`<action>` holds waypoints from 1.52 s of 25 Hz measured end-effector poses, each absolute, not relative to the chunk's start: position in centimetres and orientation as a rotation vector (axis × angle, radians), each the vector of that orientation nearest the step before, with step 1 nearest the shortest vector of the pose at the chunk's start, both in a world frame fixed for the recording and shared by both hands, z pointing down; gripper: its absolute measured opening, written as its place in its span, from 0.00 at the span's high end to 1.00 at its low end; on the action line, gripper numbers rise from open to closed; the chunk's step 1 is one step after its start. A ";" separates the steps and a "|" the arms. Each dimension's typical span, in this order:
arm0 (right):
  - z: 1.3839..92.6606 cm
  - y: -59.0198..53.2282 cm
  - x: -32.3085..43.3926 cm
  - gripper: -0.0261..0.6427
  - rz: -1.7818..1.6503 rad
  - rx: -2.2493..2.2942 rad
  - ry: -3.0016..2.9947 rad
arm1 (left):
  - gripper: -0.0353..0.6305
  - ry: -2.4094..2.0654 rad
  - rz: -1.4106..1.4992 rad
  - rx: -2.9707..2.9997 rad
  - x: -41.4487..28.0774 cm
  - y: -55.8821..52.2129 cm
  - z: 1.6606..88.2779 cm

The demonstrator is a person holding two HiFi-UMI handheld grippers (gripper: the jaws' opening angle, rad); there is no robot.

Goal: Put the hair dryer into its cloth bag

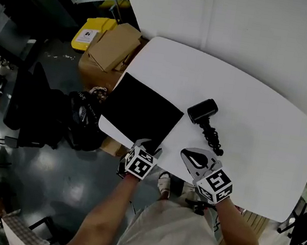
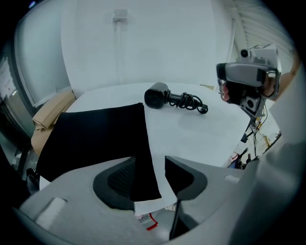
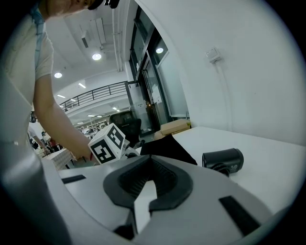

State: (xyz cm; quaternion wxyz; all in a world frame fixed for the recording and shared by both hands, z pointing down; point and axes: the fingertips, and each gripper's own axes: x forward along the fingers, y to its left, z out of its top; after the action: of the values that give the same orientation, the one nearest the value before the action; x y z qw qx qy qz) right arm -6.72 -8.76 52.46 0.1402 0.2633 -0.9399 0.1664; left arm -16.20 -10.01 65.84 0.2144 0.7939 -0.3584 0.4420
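Observation:
A flat black cloth bag (image 1: 143, 112) lies on the left part of the white table (image 1: 257, 124). The black hair dryer (image 1: 203, 111) rests to its right with its coiled cord (image 1: 213, 137) trailing toward me. My left gripper (image 1: 147, 147) is at the bag's near corner; in the left gripper view that gripper (image 2: 150, 165) is open, with the bag's corner (image 2: 143, 182) lying between the jaws and a gap on the right side. My right gripper (image 1: 194, 157) hovers near the table's front edge, shut and empty (image 3: 150, 184). From there the hair dryer (image 3: 223, 160) is ahead to the right.
Cardboard boxes (image 1: 110, 49) and a yellow bin (image 1: 93, 31) stand on the floor beyond the table's left end. A dark bag (image 1: 85, 114) sits on the floor under the table's left corner. A white wall runs behind the table.

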 end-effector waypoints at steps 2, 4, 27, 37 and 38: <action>52.5 -8.8 -6.5 0.93 0.487 0.762 -2.712 | 0.66 -0.994 1.240 2.185 -16.3 -10.2 66.1; 52.7 -8.9 -6.3 0.93 0.492 0.763 -2.709 | 0.70 -0.993 1.253 2.169 -16.4 -10.4 66.5; 54.1 -12.0 -3.0 0.93 0.515 0.833 -2.646 | 0.92 -1.209 0.983 2.147 -17.8 -13.9 60.8; 55.3 -13.4 -0.8 0.82 0.528 0.856 -2.555 | 0.92 -1.282 0.707 2.119 -17.6 -15.2 56.2; 55.6 -13.4 -0.6 0.79 0.529 0.856 -2.538 | 0.92 -1.287 0.691 2.119 -17.5 -15.3 55.8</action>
State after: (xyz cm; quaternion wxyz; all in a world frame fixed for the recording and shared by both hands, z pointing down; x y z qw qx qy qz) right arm -0.57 -13.40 55.57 0.2043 0.3070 -0.9100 0.1895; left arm -17.52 -15.32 55.85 0.2799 0.7904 -0.4801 0.2577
